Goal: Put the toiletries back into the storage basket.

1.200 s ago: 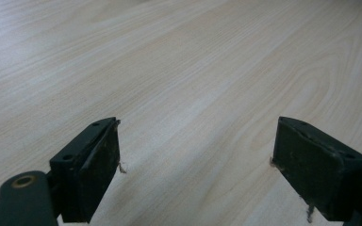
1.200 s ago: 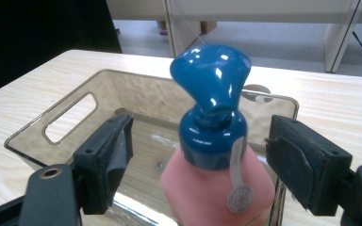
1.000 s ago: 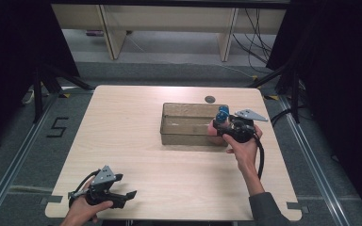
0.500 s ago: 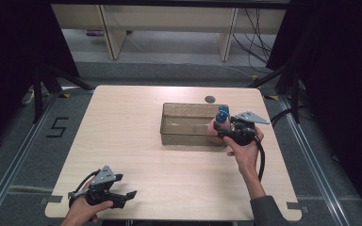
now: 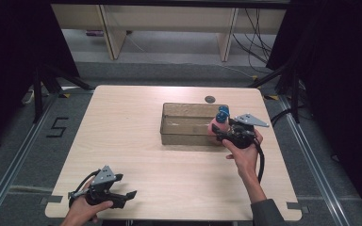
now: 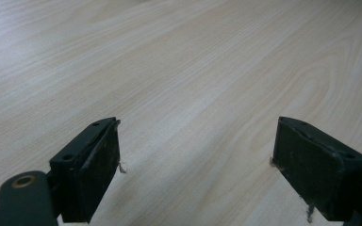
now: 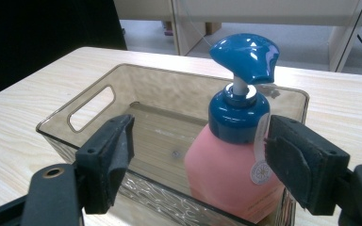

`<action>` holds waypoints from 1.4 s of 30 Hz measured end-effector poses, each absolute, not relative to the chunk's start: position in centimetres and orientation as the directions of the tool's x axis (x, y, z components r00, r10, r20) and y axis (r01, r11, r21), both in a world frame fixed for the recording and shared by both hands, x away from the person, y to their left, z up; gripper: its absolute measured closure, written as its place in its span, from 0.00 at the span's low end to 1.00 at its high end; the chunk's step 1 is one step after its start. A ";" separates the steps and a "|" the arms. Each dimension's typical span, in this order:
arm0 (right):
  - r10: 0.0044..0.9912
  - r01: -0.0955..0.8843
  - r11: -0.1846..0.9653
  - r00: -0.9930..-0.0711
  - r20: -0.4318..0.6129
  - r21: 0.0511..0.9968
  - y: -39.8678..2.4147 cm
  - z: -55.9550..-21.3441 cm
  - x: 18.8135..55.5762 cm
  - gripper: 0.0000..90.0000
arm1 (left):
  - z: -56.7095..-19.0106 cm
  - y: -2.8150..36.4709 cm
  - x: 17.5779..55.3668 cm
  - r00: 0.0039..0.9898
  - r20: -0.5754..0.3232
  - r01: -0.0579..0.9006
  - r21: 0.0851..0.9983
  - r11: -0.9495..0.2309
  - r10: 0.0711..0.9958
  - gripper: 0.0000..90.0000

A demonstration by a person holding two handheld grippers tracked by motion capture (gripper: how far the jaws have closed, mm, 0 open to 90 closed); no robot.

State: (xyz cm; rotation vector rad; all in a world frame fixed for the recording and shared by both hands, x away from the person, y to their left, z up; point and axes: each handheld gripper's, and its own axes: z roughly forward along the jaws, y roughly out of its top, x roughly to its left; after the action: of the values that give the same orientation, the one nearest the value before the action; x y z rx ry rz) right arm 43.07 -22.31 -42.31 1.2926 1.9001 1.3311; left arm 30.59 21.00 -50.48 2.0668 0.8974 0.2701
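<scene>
The right gripper [image 7: 198,150] is shown with jaws spread wide, only the right pad touching the pink pump bottle [image 7: 231,174]. The bottle stands upright inside the clear bin's [image 5: 188,136] right end. The left gripper [image 5: 125,195], open and empty, is held over the table's [image 5: 136,155] near-left corner.

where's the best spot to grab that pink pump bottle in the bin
Probably the pink body of the pump bottle, just under its blue collar. It stands upright in the near right corner of the clear bin, so the walls crowd a sideways reach. The right gripper, jaws open either side of it, would best come from above the near wall. The pump head looks too loose to hold.
</scene>
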 end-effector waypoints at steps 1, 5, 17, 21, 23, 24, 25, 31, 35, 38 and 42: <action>0.887 0.427 0.069 -0.440 0.140 0.902 -22.2 -42.3 43.0 0.28 | -50.5 21.0 30.6 0.719 -0.126 0.501 0.775 -0.385 0.683 0.17; 0.890 0.431 0.051 -0.429 0.155 0.901 -22.0 -42.3 42.8 0.28 | -50.4 21.0 30.6 0.723 -0.126 0.503 0.770 -0.392 0.679 0.17; 0.877 0.423 0.075 -0.458 0.142 0.903 -21.9 -42.4 42.3 0.28 | -50.5 20.8 30.5 0.712 -0.149 0.508 0.784 -0.357 0.687 0.17; 0.874 0.421 0.088 -0.467 0.133 0.903 -21.8 -42.3 42.1 0.28 | -50.5 20.8 30.5 0.715 -0.150 0.509 0.781 -0.361 0.683 0.17; 0.872 0.412 0.086 -0.471 0.132 0.907 -21.8 -42.4 42.0 0.28 | -50.5 20.8 30.5 0.714 -0.151 0.510 0.782 -0.360 0.684 0.17; 0.875 0.403 0.096 -0.471 0.116 0.910 -21.8 -42.4 42.0 0.28 | -50.5 20.8 30.5 0.714 -0.150 0.510 0.781 -0.361 0.684 0.17; 0.875 0.414 0.080 -0.464 0.135 0.907 -21.7 -42.4 41.9 0.28 | -50.5 20.8 30.5 0.714 -0.150 0.510 0.781 -0.361 0.683 0.17; 0.875 0.432 0.069 -0.459 0.153 0.899 -21.7 -42.5 41.7 0.28 | -50.5 20.8 30.5 0.715 -0.151 0.510 0.781 -0.362 0.683 0.17; 0.875 0.432 0.097 -0.467 0.131 0.896 -21.8 -42.5 41.6 0.28 | -50.5 21.0 30.6 0.720 -0.125 0.501 0.775 -0.386 0.683 0.17; 0.869 0.422 0.091 -0.476 0.135 0.902 -21.6 -42.6 41.6 0.28 | -50.5 20.9 30.5 0.717 -0.142 0.508 0.777 -0.373 0.682 0.17; 0.862 0.424 0.087 -0.485 0.145 0.901 -21.3 -42.6 41.4 0.28 | -50.4 21.0 30.6 0.723 -0.127 0.504 0.770 -0.392 0.679 0.17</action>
State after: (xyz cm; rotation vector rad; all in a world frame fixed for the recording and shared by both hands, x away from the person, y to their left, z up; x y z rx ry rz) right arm 41.37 -21.33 -42.65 1.2640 1.9461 1.3757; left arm 30.60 21.03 -50.44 2.0750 0.8956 0.2622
